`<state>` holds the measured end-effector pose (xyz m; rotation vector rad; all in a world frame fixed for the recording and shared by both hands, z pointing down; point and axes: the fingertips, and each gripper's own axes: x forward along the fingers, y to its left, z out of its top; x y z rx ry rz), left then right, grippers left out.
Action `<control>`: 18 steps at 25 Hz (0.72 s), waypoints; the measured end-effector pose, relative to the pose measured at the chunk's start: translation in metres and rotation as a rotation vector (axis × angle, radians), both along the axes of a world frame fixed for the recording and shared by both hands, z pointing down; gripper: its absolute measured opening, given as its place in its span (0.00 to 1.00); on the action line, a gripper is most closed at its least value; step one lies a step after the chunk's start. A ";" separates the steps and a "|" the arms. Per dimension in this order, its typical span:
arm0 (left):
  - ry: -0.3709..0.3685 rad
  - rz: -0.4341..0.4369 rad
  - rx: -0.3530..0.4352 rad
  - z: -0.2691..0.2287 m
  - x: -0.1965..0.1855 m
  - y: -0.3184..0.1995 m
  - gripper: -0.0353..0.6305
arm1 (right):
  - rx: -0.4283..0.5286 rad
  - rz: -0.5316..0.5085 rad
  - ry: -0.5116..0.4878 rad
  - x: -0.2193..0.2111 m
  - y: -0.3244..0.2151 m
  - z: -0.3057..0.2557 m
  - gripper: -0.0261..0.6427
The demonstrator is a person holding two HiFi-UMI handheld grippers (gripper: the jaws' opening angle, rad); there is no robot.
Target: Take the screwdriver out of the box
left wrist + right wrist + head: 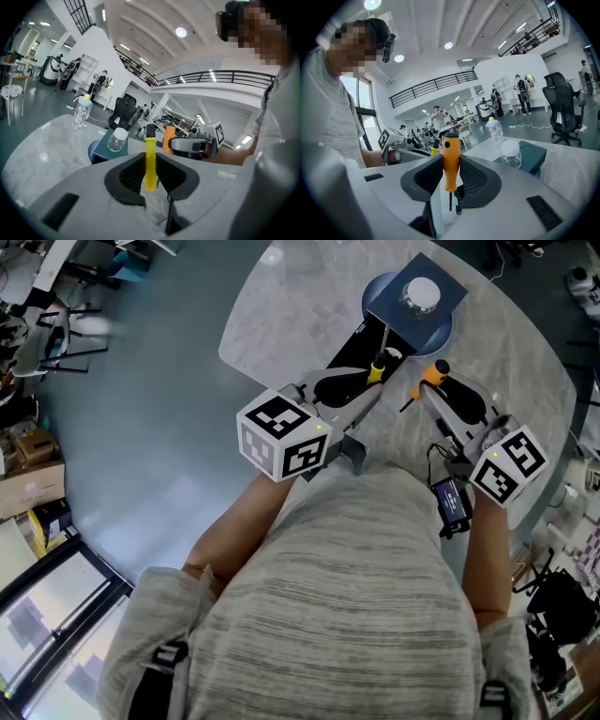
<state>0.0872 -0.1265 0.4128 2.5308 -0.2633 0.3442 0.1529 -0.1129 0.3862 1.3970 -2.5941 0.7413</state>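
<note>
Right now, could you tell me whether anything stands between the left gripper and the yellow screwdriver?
Nothing visible does: the left gripper is closed directly on the yellow screwdriver by its handle, with nothing else between its jaws.

Yellow-handled screwdriver point(150, 159): handle clamped upright between the jaws of the left gripper point(150, 169), with a black collar and a thin metal shaft pointing up and away. Orange-handled screwdriver point(451, 159): gripped mid-handle by the right gripper point(451, 174), its black-capped butt up and its dark shaft pointing down toward the gripper body. Both are held side by side, near each other, with the dark teal box point(532, 152) lying flat beyond them.
</note>
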 end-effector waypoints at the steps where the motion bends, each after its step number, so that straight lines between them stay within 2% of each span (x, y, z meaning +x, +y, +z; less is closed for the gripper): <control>1: 0.006 0.001 -0.011 -0.001 0.001 0.001 0.17 | -0.003 0.001 -0.001 0.001 0.002 0.001 0.19; 18: 0.005 0.007 -0.013 0.006 0.013 0.006 0.17 | 0.012 0.042 0.015 0.020 0.009 0.010 0.19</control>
